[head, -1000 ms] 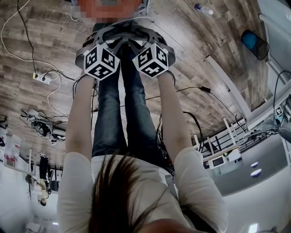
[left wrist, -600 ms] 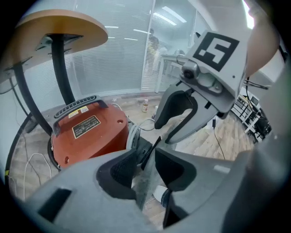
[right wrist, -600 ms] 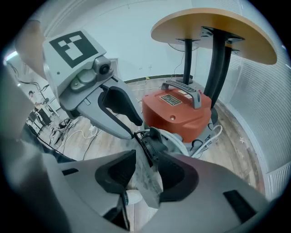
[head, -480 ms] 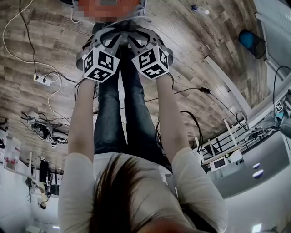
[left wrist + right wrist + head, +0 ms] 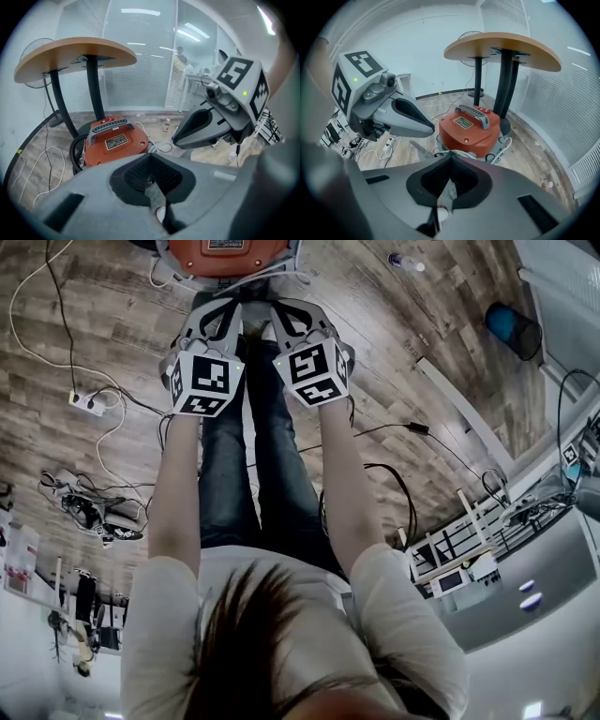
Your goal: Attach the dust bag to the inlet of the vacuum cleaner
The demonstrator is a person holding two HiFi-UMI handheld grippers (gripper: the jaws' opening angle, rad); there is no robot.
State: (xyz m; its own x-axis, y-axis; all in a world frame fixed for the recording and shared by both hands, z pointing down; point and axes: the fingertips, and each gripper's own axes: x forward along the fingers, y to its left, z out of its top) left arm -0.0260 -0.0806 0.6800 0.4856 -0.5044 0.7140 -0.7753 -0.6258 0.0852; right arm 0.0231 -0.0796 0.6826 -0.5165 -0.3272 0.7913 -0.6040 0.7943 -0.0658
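Note:
An orange vacuum cleaner (image 5: 225,251) with a grey handle stands on the wood floor, ahead of both grippers. It shows in the left gripper view (image 5: 115,140) and the right gripper view (image 5: 466,129) beside a table's pedestal. My left gripper (image 5: 228,307) and right gripper (image 5: 281,307) are held side by side above the person's legs, pointing down at it. Both pairs of jaws have just been closing and now stand shut with nothing between them (image 5: 151,176) (image 5: 449,180). No dust bag is in view.
A round wooden table (image 5: 75,54) on a black pedestal stands just behind the vacuum, with a black hose (image 5: 75,154) coiled at its side. Cables and a power strip (image 5: 89,401) lie on the floor at left. A blue bin (image 5: 511,329) stands at the right.
Both grippers have risen and shifted toward the vacuum in the head view. Their jaws, spread wide a second ago, have come together.

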